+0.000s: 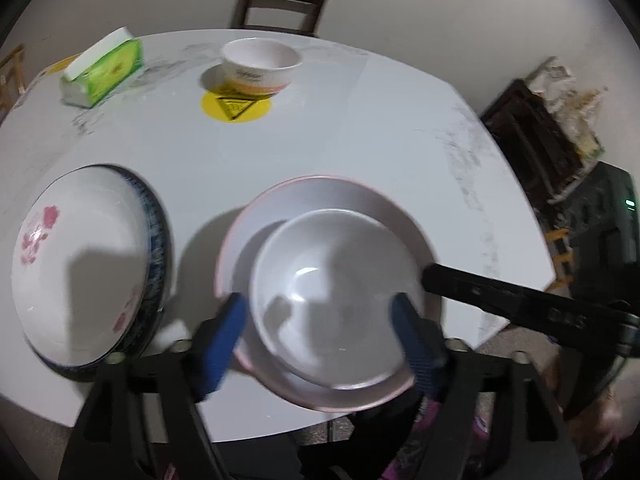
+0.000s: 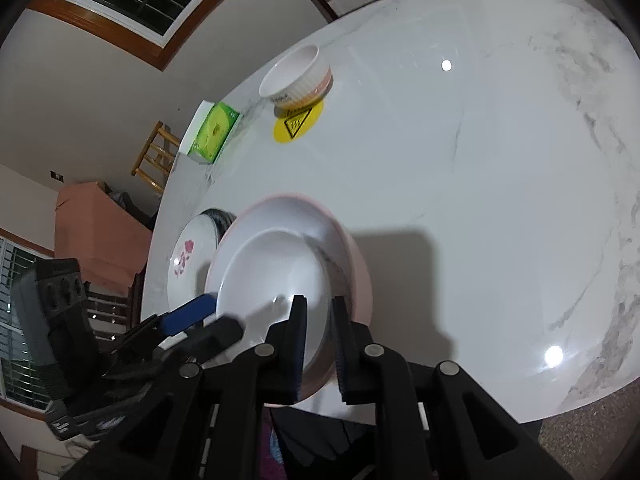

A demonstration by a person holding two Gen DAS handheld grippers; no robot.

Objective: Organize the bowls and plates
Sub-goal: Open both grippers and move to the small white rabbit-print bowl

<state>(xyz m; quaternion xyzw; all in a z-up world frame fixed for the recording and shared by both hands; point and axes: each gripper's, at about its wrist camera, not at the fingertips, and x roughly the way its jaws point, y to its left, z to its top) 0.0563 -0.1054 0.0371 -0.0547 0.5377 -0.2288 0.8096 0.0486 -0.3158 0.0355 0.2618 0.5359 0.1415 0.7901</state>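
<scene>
Blue fingers [image 1: 224, 336] of the left hand-held gripper [image 1: 320, 332] stood wide around a white bowl [image 1: 332, 300] nested in a pink bowl [image 1: 304, 200] on the tabletop [image 1: 360, 128]; the right hand-held gripper [image 2: 320, 312] pinched both bowls' rims.

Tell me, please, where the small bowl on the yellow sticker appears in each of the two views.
Left wrist view: the small bowl sits at the top centre, at the table's far side.
Right wrist view: it is at the upper left of centre, looking tilted.
Shared landmark: the green tissue pack, left of the bowl in both.
</scene>
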